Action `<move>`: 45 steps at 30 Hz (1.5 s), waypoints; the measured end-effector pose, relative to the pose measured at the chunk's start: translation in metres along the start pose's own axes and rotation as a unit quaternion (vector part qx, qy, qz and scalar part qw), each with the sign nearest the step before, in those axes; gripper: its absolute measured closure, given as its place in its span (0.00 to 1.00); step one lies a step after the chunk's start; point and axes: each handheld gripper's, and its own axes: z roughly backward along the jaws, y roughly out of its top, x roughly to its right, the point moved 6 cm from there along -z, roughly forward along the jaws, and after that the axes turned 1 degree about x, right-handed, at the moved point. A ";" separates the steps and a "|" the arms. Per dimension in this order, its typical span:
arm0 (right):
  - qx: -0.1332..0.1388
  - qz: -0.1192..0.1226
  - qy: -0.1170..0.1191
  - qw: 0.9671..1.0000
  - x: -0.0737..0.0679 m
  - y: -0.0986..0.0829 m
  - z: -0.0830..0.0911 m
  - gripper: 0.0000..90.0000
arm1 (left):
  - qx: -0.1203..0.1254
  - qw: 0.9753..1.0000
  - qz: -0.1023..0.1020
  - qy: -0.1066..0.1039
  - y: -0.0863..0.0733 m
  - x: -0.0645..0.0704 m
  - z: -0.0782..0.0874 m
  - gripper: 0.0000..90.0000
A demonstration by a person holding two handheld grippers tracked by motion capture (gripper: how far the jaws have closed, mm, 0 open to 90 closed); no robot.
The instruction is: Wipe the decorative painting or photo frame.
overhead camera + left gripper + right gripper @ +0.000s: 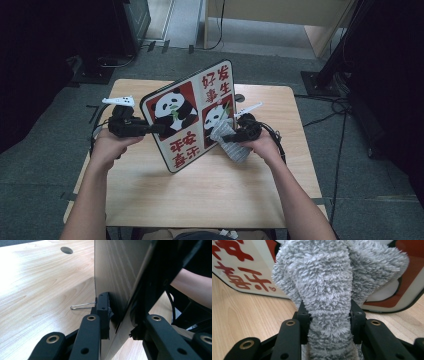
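- While the board (187, 115) stands tilted on its lower edge near mid-table, both grippers are loaded: left one holds the board, right one holds a cloth.
- Right gripper (329, 315), nearest in its own view: jaws closed partway on a grey fluffy cloth (324, 282), squeezing it into a waist between the pads. Cloth bulges above the jaws and sits against the printed panda face of the board (249, 272).
- Cloth judgement: soft, light, compressible, no slip risk. Grip at the bunched middle is fine; loose ends will flop and drag.
- Left gripper (120, 320): jaws nearly closed, pinching the board's left edge, one pad on the plain back, the other on the front side.
- Board (117, 272) judgement: thin, stiff, flat panel, probably light, glossy printed face so likely slippery. Edge pinch gives little leverage; it could pivot under wiping pressure. Hold mid-edge and keep the bottom edge on the table (210, 195).
- Thin wire piece (82, 306) sticks out behind the board near the pad; looks like a stand leg, cannot tell for sure.
- High view, farther out: right gripper (239, 131) with cloth (231, 142) at the board's lower right panel, left gripper (150, 128) at its left edge.
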 end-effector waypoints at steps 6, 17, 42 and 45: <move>-0.010 -0.006 0.002 1.000 0.003 -0.005 -0.004 0.71 | 0.000 1.000 0.002 -0.003 0.000 0.000 0.000 0.83; -0.017 -0.007 0.007 1.000 0.004 -0.008 -0.003 0.72 | -0.003 1.000 0.006 -0.004 0.000 0.000 0.000 0.82; 0.033 0.021 0.006 0.999 -0.015 0.027 0.050 0.74 | -0.007 1.000 0.007 -0.005 0.000 0.000 0.000 0.82; 0.039 0.021 0.004 0.999 -0.020 0.032 0.057 0.74 | -0.007 1.000 0.007 -0.004 0.000 0.000 0.000 0.82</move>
